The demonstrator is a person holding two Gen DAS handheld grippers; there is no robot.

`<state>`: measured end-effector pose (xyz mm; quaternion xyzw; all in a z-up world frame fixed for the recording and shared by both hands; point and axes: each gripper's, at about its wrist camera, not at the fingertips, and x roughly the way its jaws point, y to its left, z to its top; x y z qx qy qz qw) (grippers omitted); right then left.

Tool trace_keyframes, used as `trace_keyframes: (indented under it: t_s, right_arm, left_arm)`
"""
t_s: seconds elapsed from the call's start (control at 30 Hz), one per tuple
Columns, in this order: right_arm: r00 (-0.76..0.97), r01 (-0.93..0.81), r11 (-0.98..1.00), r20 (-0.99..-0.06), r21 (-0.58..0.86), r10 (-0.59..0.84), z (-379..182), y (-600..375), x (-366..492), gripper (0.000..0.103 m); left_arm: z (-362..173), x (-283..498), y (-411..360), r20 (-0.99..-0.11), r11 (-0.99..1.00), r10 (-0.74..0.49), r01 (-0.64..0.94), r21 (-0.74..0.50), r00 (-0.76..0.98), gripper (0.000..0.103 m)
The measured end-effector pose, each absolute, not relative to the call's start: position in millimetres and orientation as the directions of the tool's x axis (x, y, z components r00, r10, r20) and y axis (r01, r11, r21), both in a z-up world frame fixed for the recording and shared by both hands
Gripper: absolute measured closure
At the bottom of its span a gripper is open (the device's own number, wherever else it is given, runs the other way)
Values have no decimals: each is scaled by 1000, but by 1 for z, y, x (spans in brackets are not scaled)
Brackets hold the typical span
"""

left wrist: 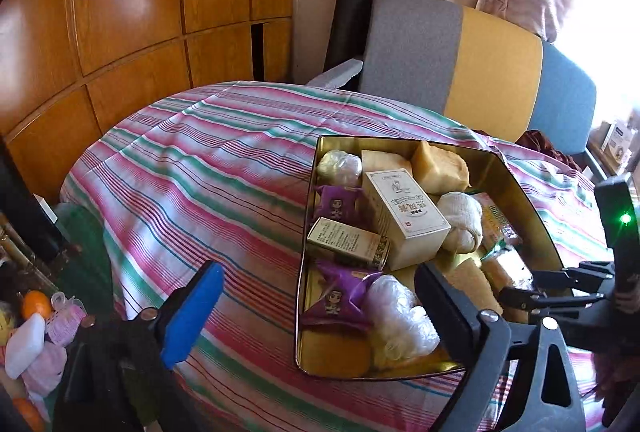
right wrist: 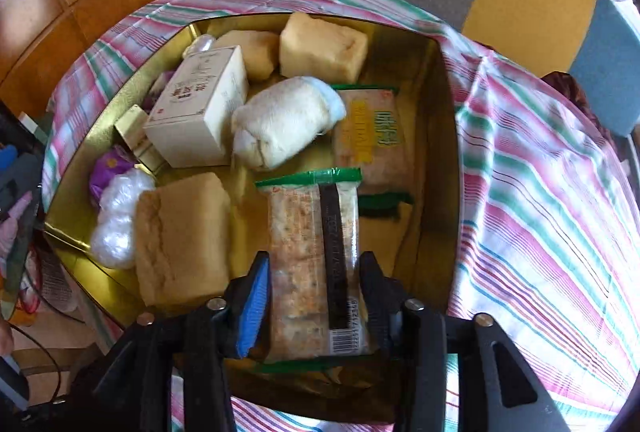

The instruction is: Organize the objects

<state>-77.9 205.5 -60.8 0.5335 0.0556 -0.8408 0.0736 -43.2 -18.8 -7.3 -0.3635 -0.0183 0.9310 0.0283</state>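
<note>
A gold tin (right wrist: 436,79) is seen resting on a surface covered with a striped cloth (left wrist: 192,167), and it is filled with assorted things. In the right wrist view, a clear-wrapped cracker packet (right wrist: 312,264) with green ends is seen between the fingers of the right gripper (right wrist: 314,296), over the near part of the tin; the blue pad and the black finger lie along its two long sides, and whether they press on it cannot be told. Beyond it a second packet with yellow lettering (right wrist: 372,139) lies flat on the tin's floor, beside a rolled white cloth (right wrist: 280,119). A cream carton (right wrist: 200,107) is propped at the left, two tan blocks (right wrist: 320,47) are set at the far end, and another tan block (right wrist: 180,236) is found near the front left, touching a crumpled clear bag (right wrist: 118,216). In the left wrist view, the left gripper (left wrist: 316,296) is held wide apart with nothing between its fingers, the blue pad over the cloth and the black finger over the tin's near corner. Purple sachets (left wrist: 340,292) are visible inside the tin.
</note>
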Motion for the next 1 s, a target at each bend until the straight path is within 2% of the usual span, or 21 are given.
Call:
trace_keyframes:
  t_s: [0.07, 0.13, 0.23, 0.57, 0.77, 1.0]
  right_arm:
    - [-462, 158, -987, -885, -20, -56, -56, 208, -70, 54]
    - [-508, 140, -990, -859, -11, -62, -48, 210, -61, 43]
    - [-585, 88, -996, -810, -14, -40, -35, 212, -43, 40]
    - [-722, -85, -996, -687, -37, 87, 6, 218, 2, 39]
    - [-739, -125, -992, -665, -15, 103, 13, 220, 11, 39]
    - [-738, -123, -992, -667, -11, 99, 13, 211, 13, 39]
  left_arm:
    - [-6, -41, -16, -673, -998, 67, -40, -55, -736, 1]
    - [-4, -39, -12, -669, -997, 71, -50, -51, -740, 0]
    - [-1, -35, -6, -661, -997, 82, -63, -52, -746, 0]
    - [0, -23, 9, -669, -999, 30, -39, -2, -742, 0]
    - [-1, -12, 8, -657, -999, 27, -43, 7, -754, 0]
    - [0, -9, -1, -655, -998, 57, -40, -41, -753, 2]
